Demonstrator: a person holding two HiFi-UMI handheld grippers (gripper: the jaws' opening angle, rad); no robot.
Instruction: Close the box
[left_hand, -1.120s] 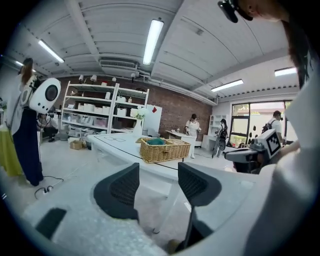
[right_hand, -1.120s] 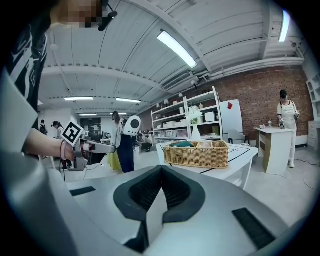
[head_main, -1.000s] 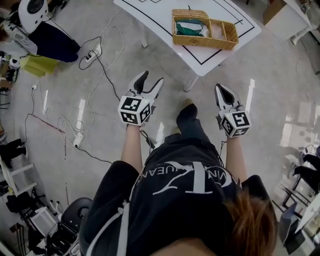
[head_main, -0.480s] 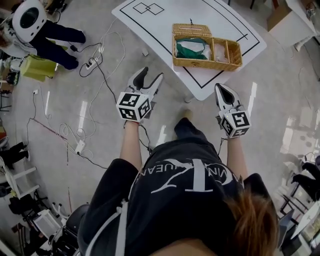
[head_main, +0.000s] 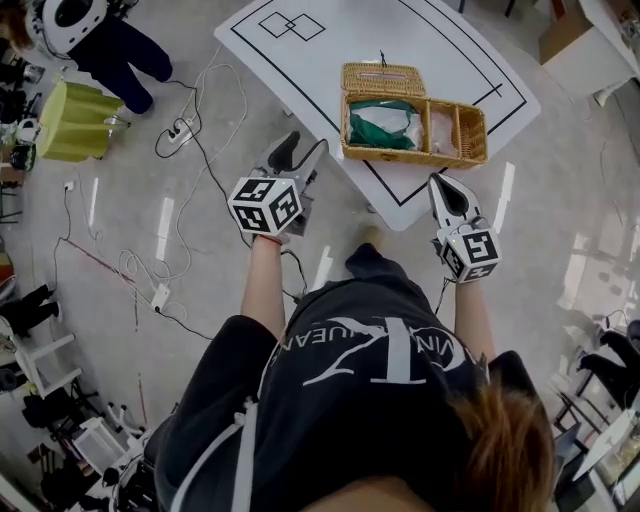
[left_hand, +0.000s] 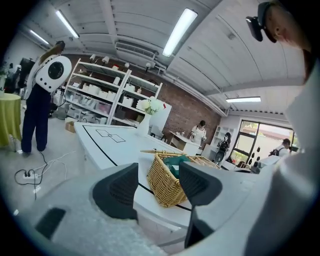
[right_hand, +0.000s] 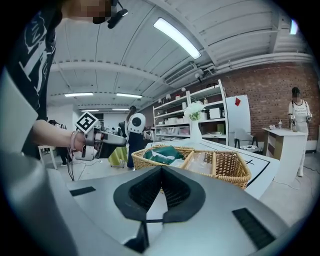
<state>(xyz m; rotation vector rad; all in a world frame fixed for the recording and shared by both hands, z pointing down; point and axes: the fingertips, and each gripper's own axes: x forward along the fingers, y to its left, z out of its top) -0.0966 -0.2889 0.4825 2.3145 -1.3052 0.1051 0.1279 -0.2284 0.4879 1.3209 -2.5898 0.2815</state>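
Box: wicker box (head_main: 400, 155) on the white bench (head_main: 300, 60), near its front edge, at 2 o'clock from the left claw and 11 o'clock from the right claw.
Lid: lid (head_main: 378, 78) open, on the box's 12 o'clock side.
Contents: green bag (head_main: 380, 112) in the 9 o'clock compartment, clear packet (head_main: 440, 120) in the 3 o'clock one.
Left claw: left claw (head_main: 303, 150) (left_hand: 157, 187) has its jaws apart, nothing between them, short of the bench.
Right claw: right claw (head_main: 447, 195) (right_hand: 161, 192) has its jaws pressed together, empty, apart from the box.
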